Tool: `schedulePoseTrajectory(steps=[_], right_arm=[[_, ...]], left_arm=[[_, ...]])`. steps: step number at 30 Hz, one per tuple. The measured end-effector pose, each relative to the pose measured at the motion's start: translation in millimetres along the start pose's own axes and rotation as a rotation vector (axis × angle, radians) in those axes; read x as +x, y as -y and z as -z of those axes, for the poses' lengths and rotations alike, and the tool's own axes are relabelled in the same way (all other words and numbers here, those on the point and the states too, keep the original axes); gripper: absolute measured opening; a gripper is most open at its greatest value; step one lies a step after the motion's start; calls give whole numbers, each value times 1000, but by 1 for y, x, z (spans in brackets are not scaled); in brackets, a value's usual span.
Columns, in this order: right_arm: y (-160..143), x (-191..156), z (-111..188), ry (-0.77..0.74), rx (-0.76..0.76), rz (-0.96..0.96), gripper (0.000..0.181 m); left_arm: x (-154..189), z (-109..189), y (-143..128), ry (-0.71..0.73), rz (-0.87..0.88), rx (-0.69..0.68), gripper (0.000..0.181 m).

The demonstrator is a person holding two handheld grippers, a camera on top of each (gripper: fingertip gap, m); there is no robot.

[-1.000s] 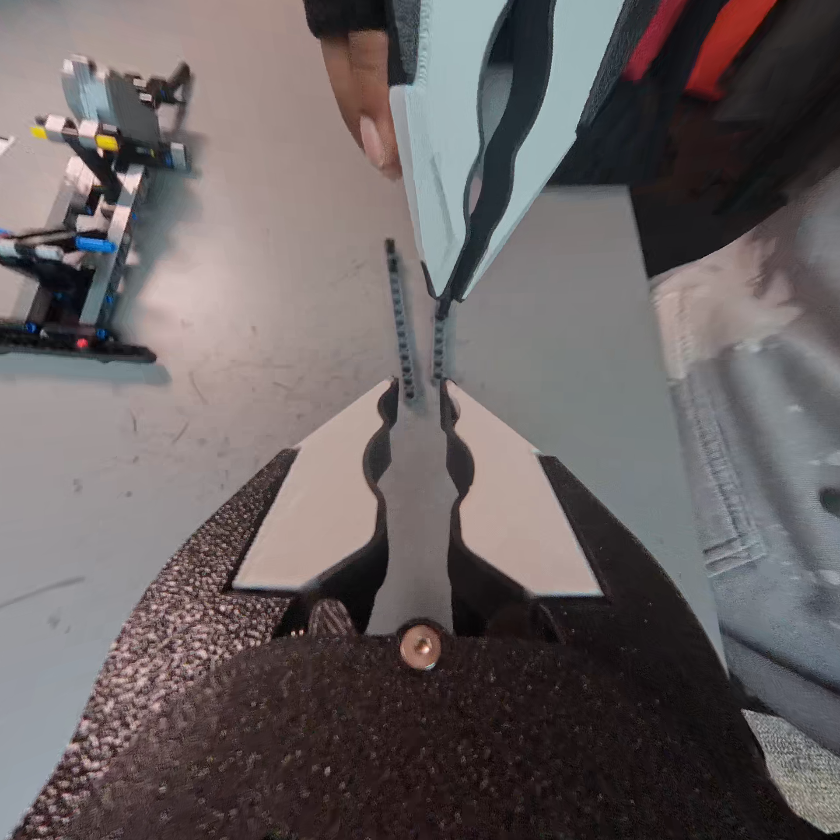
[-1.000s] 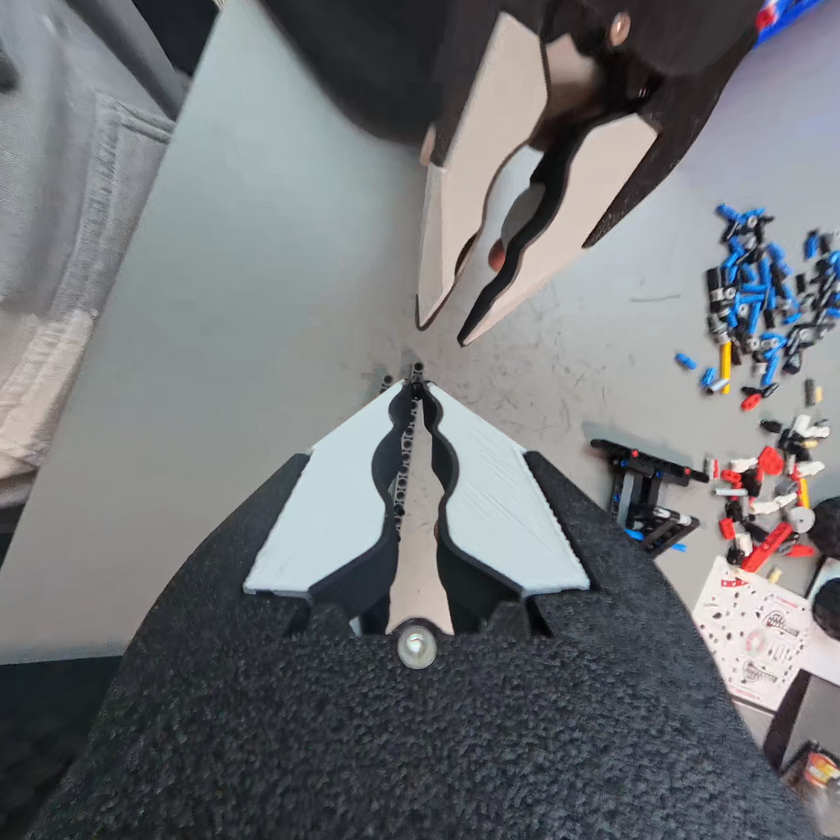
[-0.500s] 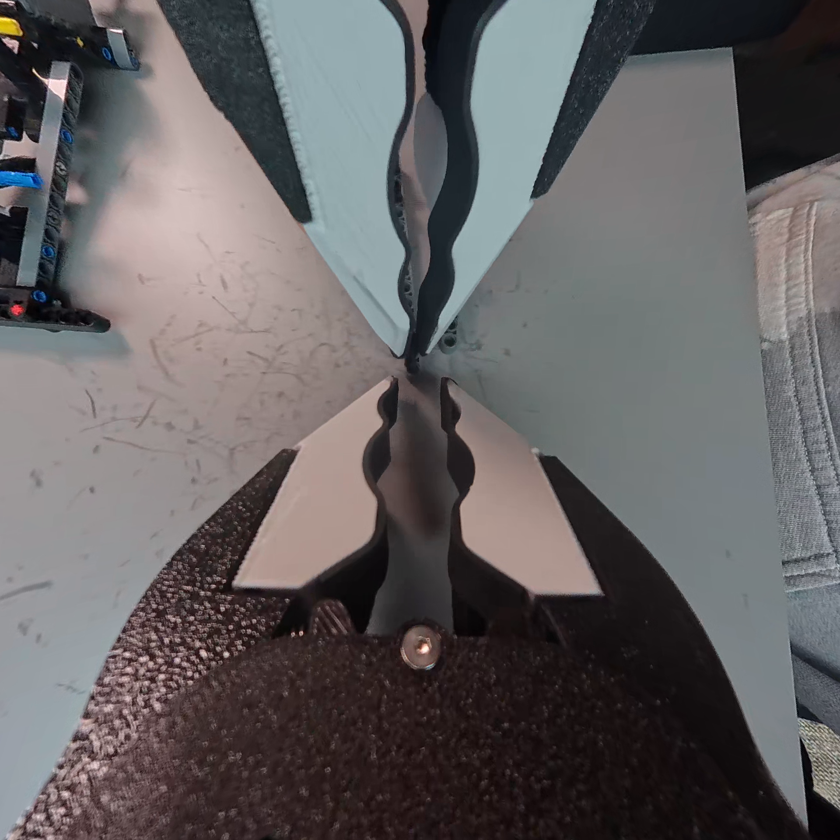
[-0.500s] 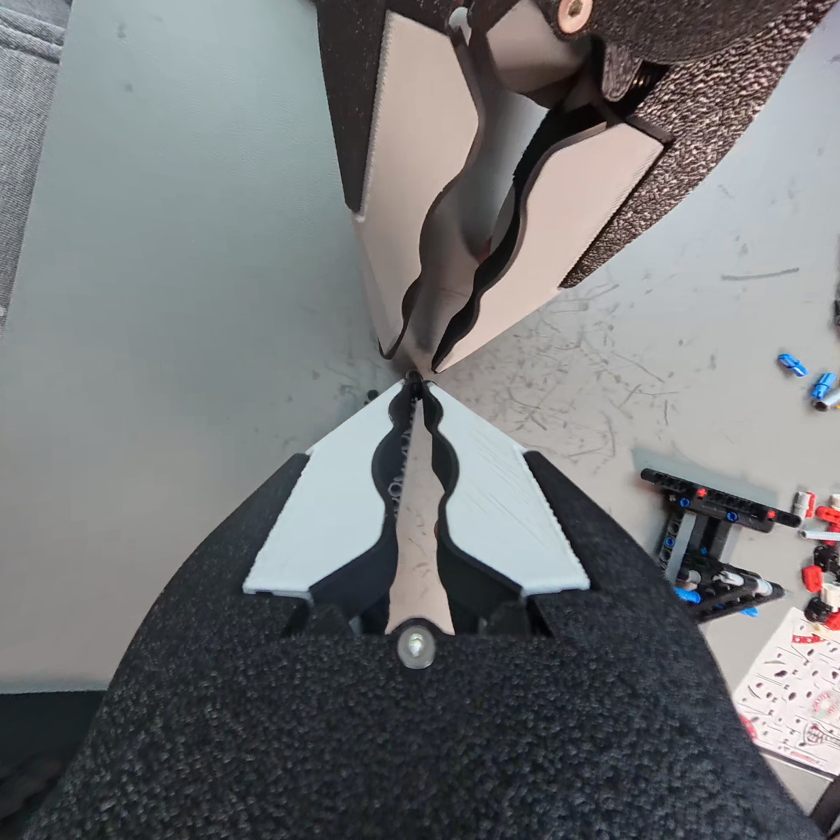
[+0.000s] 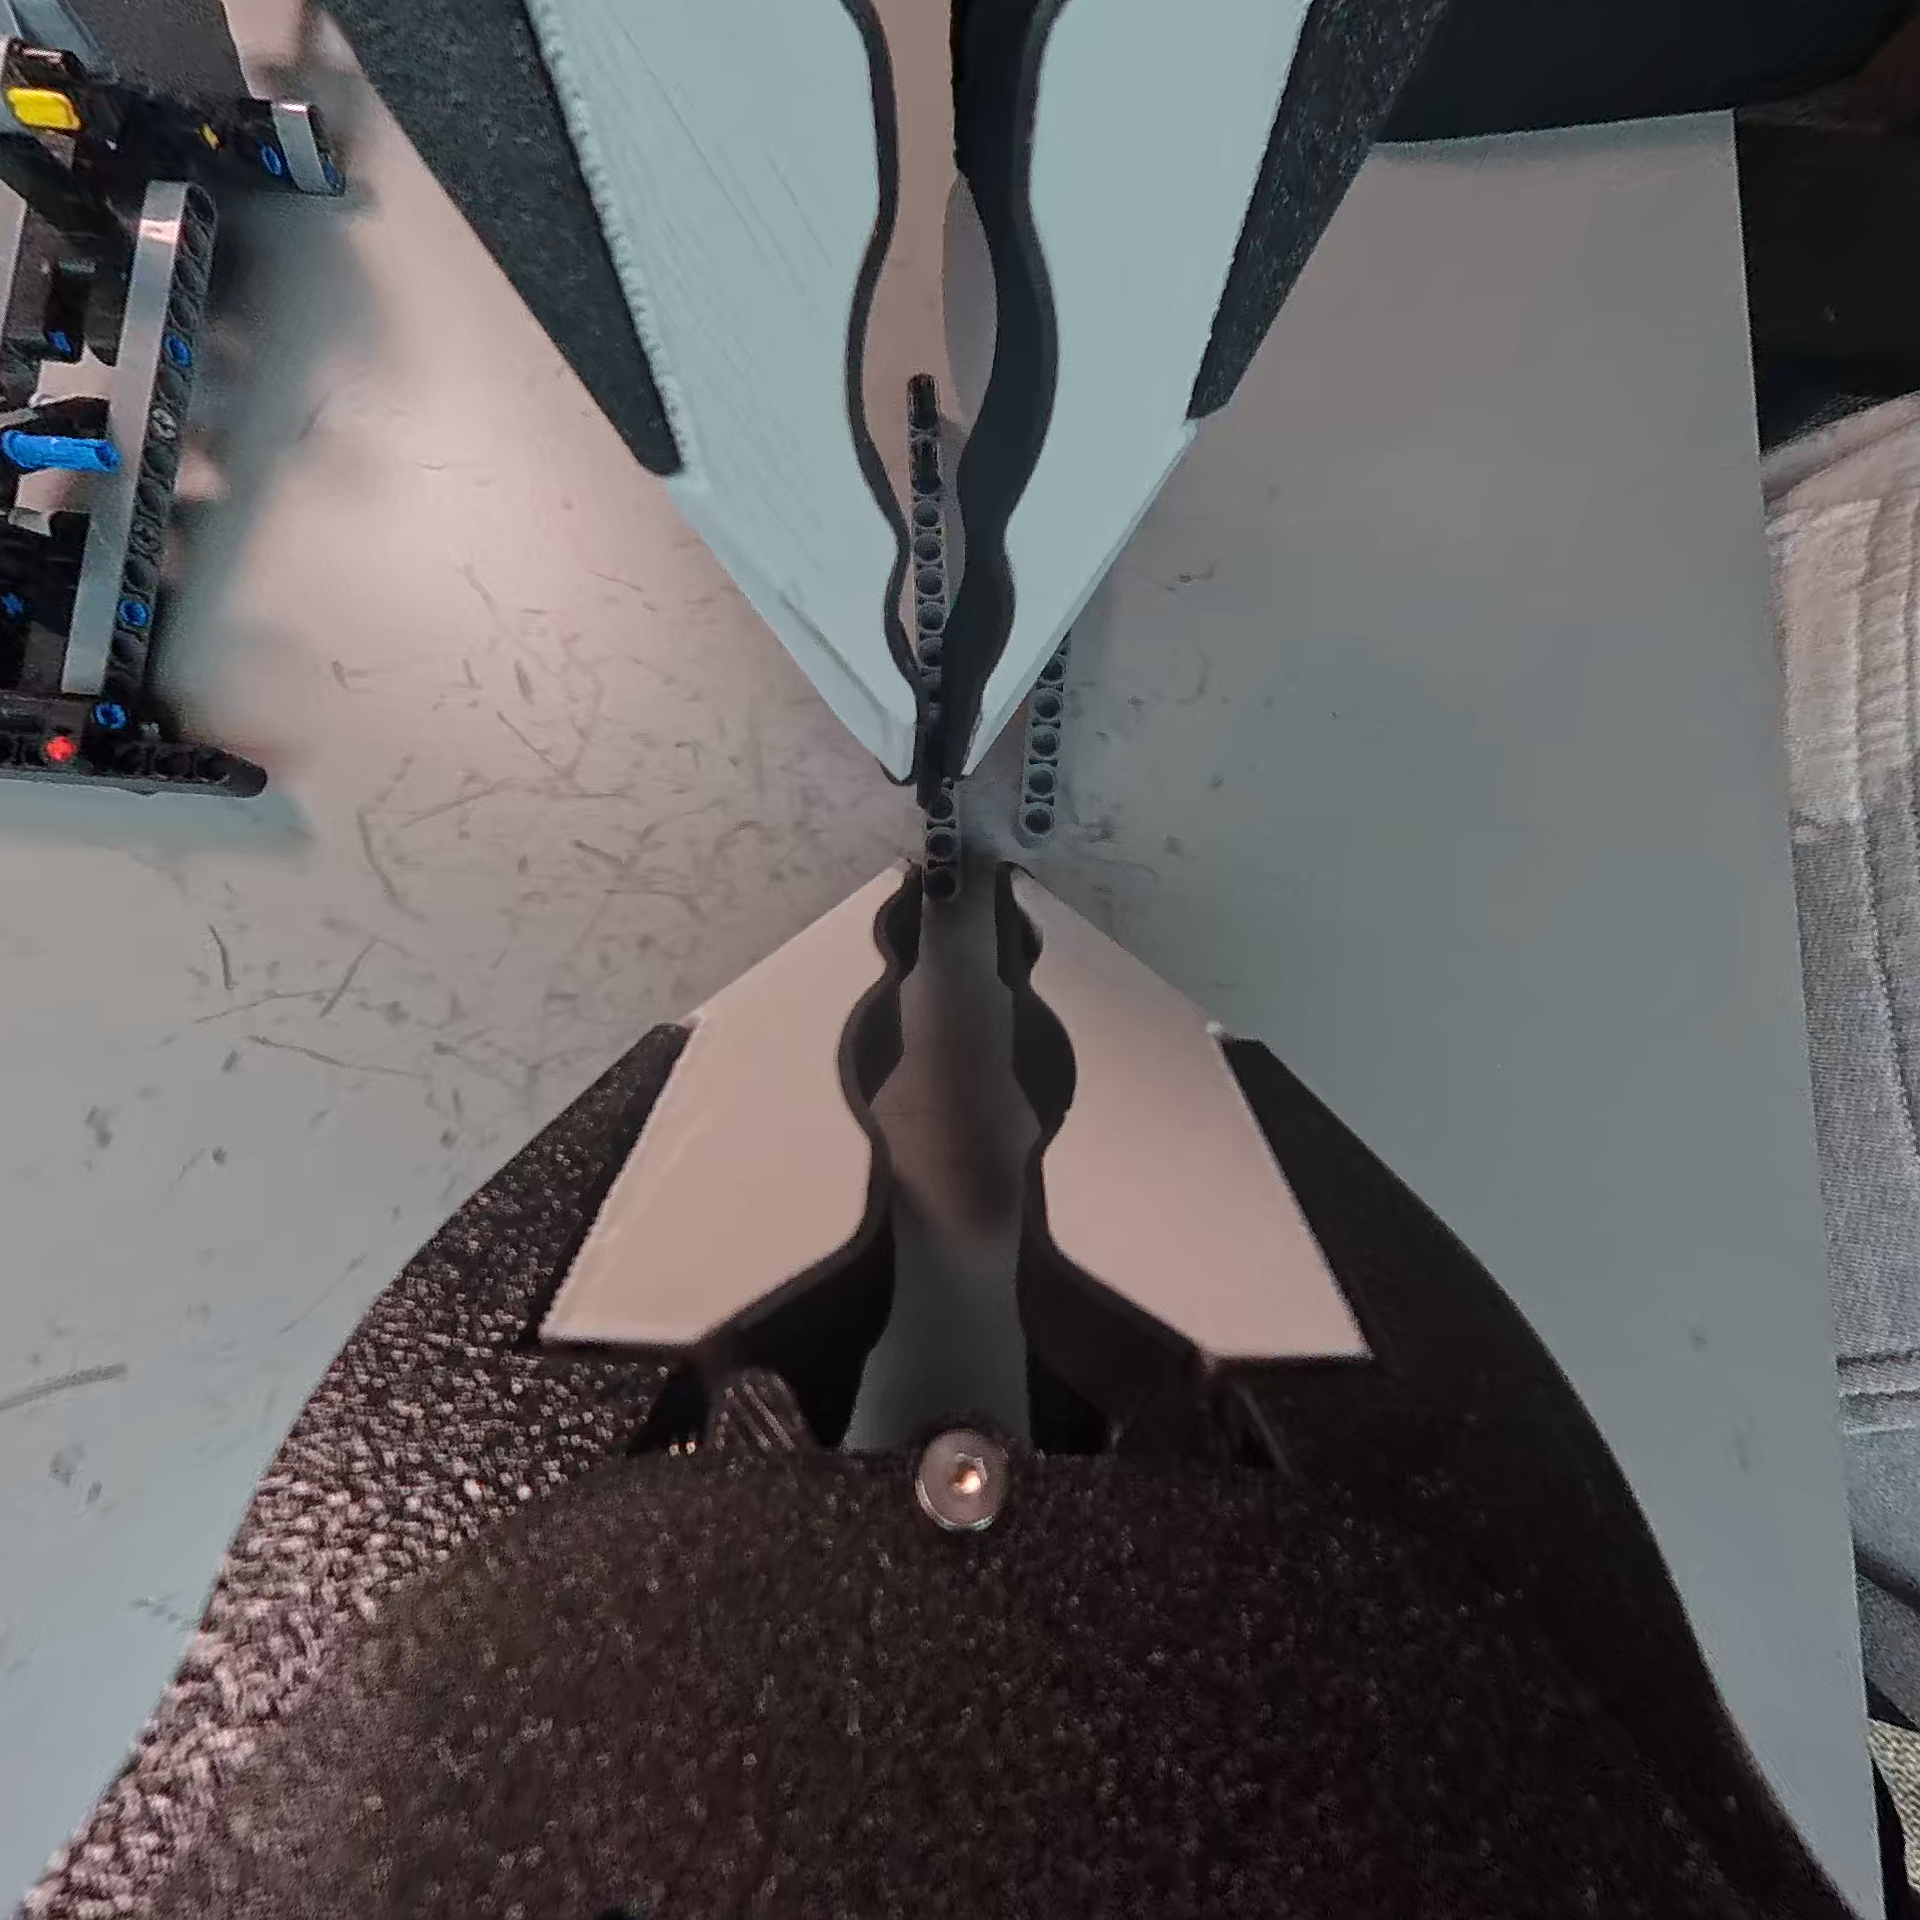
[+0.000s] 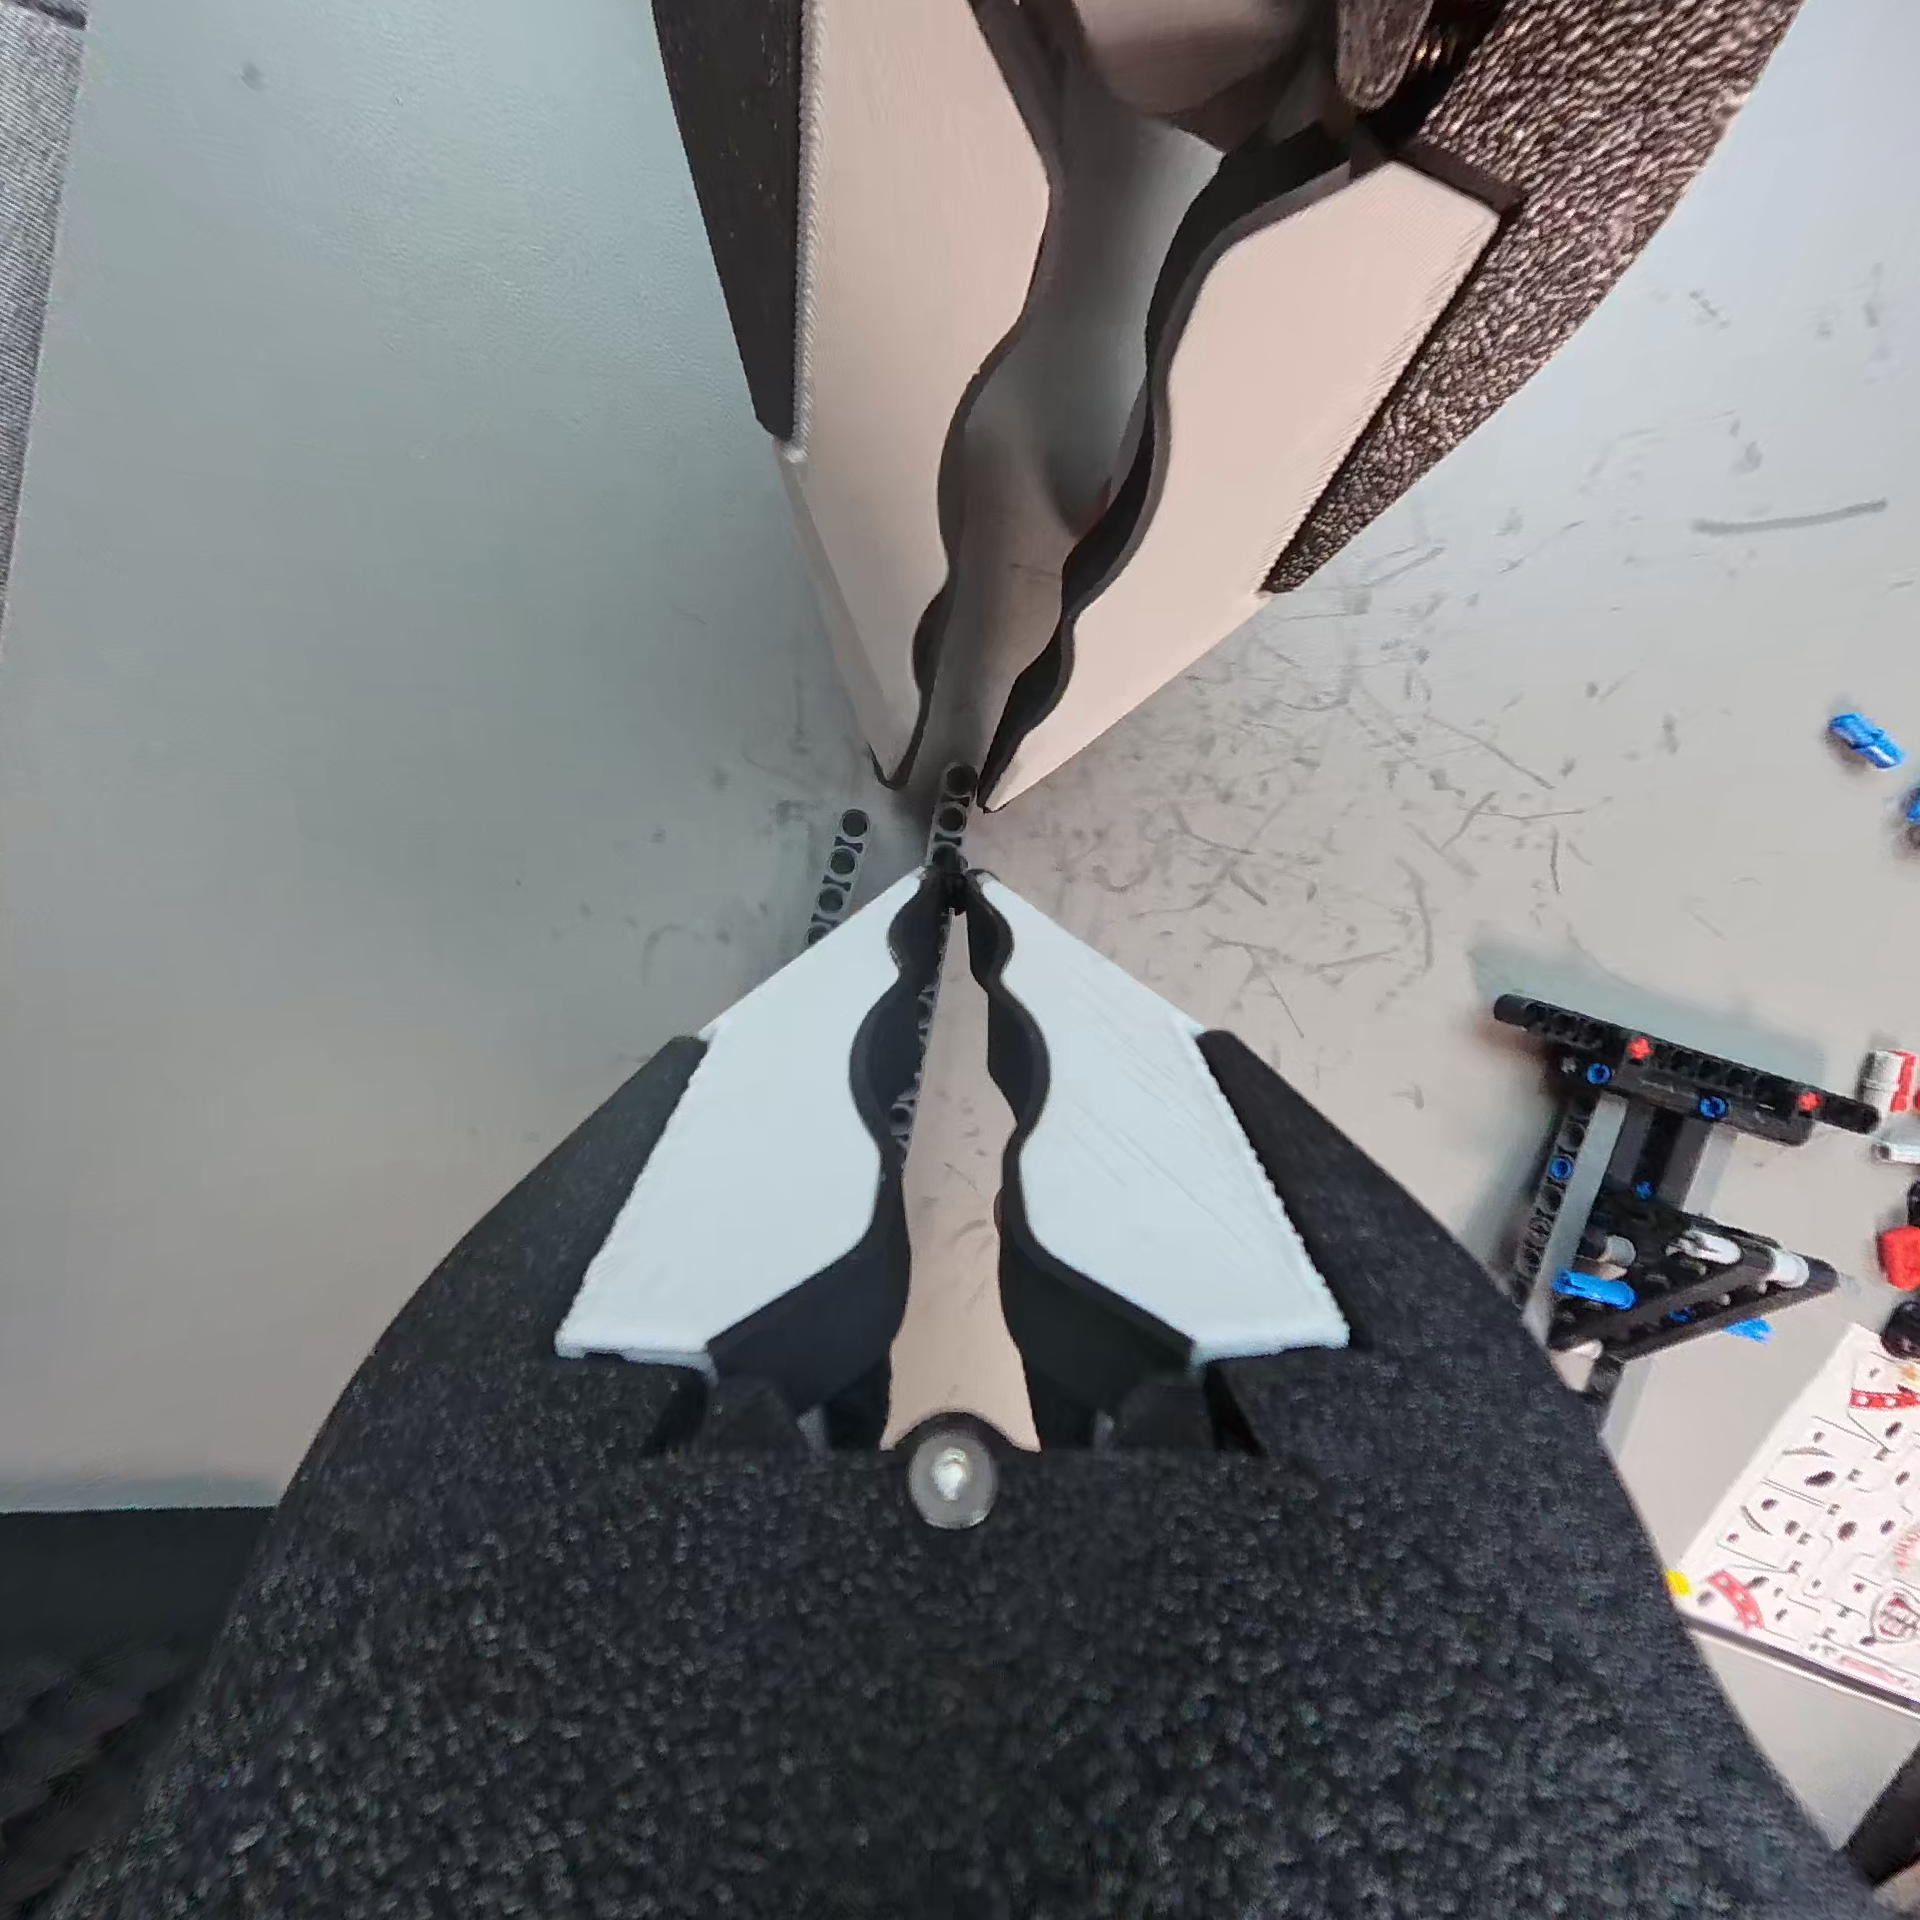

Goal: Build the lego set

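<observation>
Since half a second ago, both grippers have closed in tip to tip, and a black holed beam point(image 5: 940, 842) now bridges the small gap between them, low over the scratched grey table point(image 5: 436, 852).

At far left in the left wrist view stands the partly built model point(image 5: 114, 436), black and grey beams with blue pins, well apart from our work.

Centre, our left gripper point(image 5: 961, 883) has its jaws a little apart, the beam's near end just at their tips; we cannot tell whether they touch it. Opposite, our right gripper point(image 6: 951, 883) is pinched closed on the beam, which runs back between its jaws. We judge this a hand-over or re-grip, with the beam kept level so that the other tool can take its free end.

Just beside the held piece, a second grey holed beam point(image 5: 1042, 748) lies flat on the table, probably waiting its turn.

To the right in the right wrist view we see a loose blue pin point(image 6: 1865, 740), and nearer, a printed sheet point(image 6: 1808, 1538) with red and black marks. No brand name is readable anywhere.
</observation>
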State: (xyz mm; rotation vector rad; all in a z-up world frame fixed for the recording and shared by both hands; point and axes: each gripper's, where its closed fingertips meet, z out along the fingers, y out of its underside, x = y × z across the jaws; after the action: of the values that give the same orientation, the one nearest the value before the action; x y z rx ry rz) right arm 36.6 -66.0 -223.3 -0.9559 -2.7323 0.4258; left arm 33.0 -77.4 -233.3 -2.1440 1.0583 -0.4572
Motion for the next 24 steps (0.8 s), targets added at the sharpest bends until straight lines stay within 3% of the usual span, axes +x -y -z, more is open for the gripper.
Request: schedulePoseTrajectory(steps=[24], right_arm=[[-14,-3,3,14,-28,-28,4]], left_arm=[[-1,-3,-2,18,-10,-16,9]])
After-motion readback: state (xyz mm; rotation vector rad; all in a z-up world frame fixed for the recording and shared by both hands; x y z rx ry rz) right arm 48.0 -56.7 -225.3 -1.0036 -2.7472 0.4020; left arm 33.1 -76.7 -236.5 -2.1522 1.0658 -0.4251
